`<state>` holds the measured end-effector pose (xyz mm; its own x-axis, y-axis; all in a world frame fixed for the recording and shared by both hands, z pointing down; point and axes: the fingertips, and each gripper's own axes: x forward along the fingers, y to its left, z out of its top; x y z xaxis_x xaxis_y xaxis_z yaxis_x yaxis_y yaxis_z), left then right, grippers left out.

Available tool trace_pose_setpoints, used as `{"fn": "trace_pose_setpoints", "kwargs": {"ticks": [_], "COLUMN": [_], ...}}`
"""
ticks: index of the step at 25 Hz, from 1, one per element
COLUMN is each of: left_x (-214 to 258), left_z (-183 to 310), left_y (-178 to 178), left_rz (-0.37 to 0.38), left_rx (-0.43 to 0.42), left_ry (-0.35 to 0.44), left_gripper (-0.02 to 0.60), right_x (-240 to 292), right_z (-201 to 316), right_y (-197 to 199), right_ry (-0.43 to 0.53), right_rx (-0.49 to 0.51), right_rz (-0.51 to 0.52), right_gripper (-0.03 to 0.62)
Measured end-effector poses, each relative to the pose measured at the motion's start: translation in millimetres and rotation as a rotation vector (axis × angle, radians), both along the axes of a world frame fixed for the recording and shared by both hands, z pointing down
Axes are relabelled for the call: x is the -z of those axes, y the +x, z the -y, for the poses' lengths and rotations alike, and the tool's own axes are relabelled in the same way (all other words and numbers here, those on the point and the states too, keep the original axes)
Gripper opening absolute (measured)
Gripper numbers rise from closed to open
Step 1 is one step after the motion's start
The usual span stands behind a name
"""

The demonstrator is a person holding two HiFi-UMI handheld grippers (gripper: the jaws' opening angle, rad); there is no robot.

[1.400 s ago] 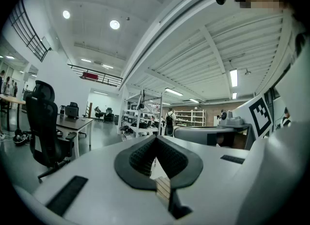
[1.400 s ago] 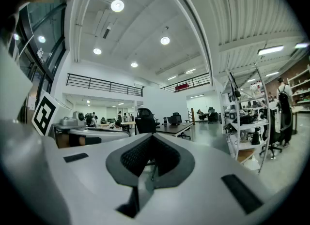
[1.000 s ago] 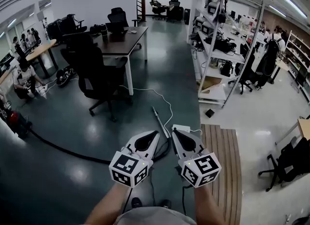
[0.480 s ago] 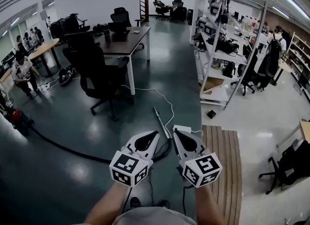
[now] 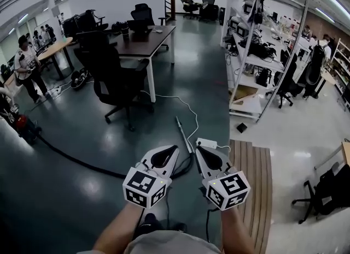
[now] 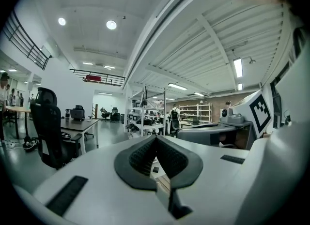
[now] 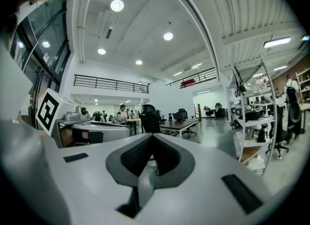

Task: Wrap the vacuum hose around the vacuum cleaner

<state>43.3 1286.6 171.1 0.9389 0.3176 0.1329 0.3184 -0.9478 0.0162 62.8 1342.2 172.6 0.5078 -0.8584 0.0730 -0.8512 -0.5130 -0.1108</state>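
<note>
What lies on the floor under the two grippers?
A black hose, a metal wand and a white power strip. The left gripper and right gripper hide the hose's end.

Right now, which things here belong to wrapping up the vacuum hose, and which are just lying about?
For the job: red vacuum cleaner, black hose across the floor, metal wand.
Just about: office chair, desk, white cable, slatted wooden board, shelving rack.
</note>
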Motion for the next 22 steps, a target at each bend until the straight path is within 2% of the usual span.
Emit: {"fn": "trace_pose_setpoints", "kwargs": {"ticks": [13, 22], "left_x": [-9, -25], "left_z": [22, 75], "left_y": [24, 94], "left_rz": [0.017, 0.017], "left_rx": [-0.003, -0.074], "left_ry": [-0.001, -0.013], "left_gripper": [0.008, 0.008], "right_x": [-10, -28], "right_z": [21, 82], "right_y": [28, 84], "right_ry": [-0.003, -0.038], "right_rx": [-0.015, -0.049], "right_rz": [0.028, 0.048], "right_gripper": [0.005, 0.005]}}
